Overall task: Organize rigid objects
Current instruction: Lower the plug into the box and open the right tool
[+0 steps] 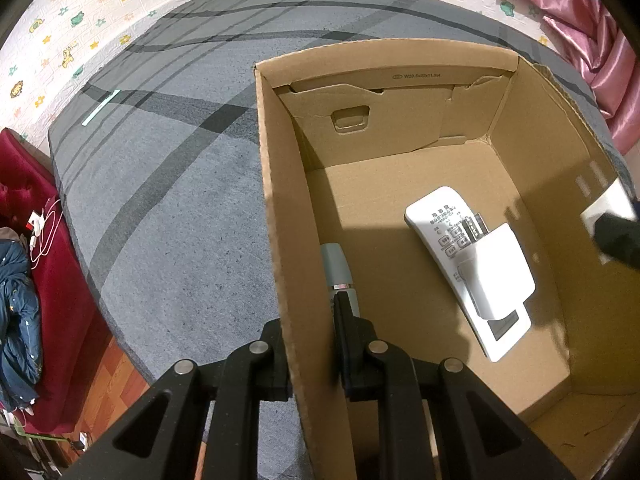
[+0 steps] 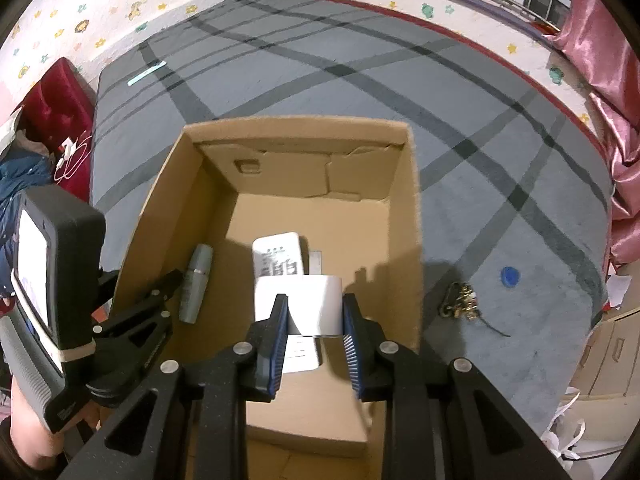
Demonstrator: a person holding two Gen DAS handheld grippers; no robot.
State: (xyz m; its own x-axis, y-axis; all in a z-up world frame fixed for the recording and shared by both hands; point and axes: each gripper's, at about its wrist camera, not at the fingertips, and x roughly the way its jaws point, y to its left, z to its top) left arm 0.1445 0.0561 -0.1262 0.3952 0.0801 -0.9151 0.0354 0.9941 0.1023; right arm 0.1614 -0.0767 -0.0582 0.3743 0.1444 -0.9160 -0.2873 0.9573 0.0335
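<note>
An open cardboard box (image 1: pixel 276 200) stands on the grey striped cloth. My left gripper (image 1: pixel 310 340) is shut on the box's left wall, one finger outside and one inside. On the box floor lies a white remote (image 1: pixel 436 216) with a white plug adapter (image 1: pixel 496 276) resting across it. A grey cylinder (image 1: pixel 338 264) lies along the left wall. My right gripper (image 2: pixel 314 312) hangs over the near end of the box (image 2: pixel 412 200), its blue pads (image 2: pixel 280 320) apart with nothing pressed between them. The adapter (image 2: pixel 308 300) shows through the gap, lying below on the remote (image 2: pixel 276 258).
Right of the box, a bunch of keys (image 2: pixel 460 300) and a blue disc (image 2: pixel 510 276) lie on the grey cloth (image 2: pixel 500 140). A pale green strip (image 1: pixel 100 108) lies far left. A red cushion with white cables (image 1: pixel 40 232) borders the left, pink curtains (image 2: pixel 600 60) the right.
</note>
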